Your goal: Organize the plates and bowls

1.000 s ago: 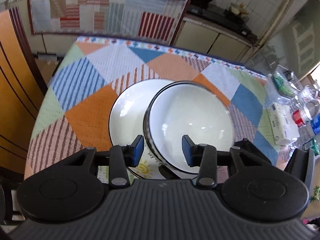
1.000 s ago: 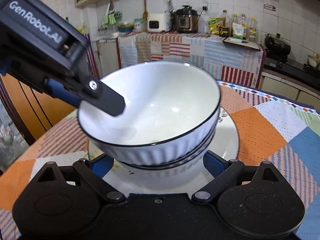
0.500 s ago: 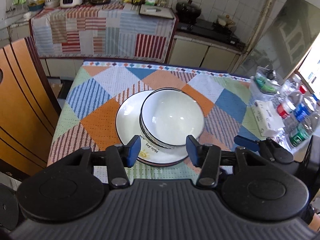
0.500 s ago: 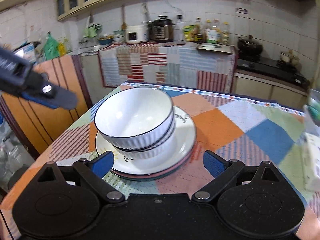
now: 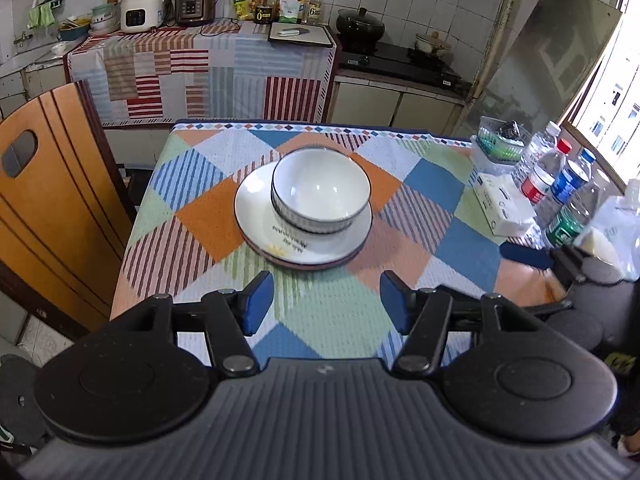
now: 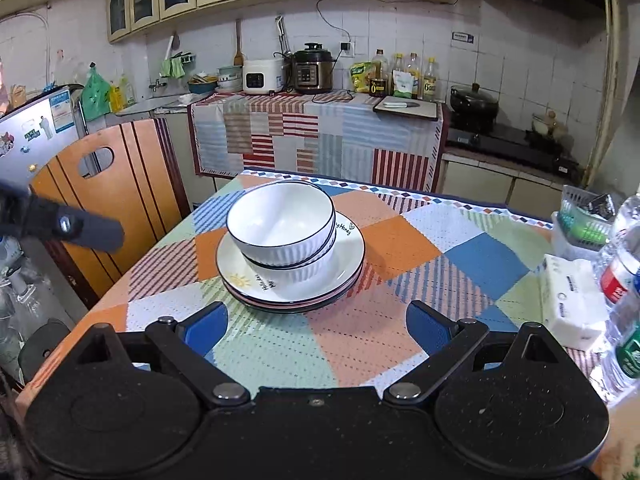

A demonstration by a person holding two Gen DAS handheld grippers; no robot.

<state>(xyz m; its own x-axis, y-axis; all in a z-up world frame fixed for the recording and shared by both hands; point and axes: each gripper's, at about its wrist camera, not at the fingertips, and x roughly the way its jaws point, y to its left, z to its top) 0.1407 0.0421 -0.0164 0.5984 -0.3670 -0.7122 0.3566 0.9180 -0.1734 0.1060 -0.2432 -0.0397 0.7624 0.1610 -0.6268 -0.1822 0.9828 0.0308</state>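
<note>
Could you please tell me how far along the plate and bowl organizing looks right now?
It looks essentially done: two white bowls sit nested on the stack of plates on the patchwork tablecloth. Nothing is in hand: the left gripper has empty jaws that are opening, and the right gripper is open and empty. No loose dishes remain visible on the table.

Bowls (image 6: 282,226): glossy white glazed ceramic, ribbed outside. Plates (image 6: 348,258): smooth glazed ceramic. Counter (image 6: 400,248): covered by matt, dimpled patchwork cloth. Chair (image 5: 52,184): lacquered wood. Left tool (image 5: 326,300): matt black plastic, blue pads.
</note>
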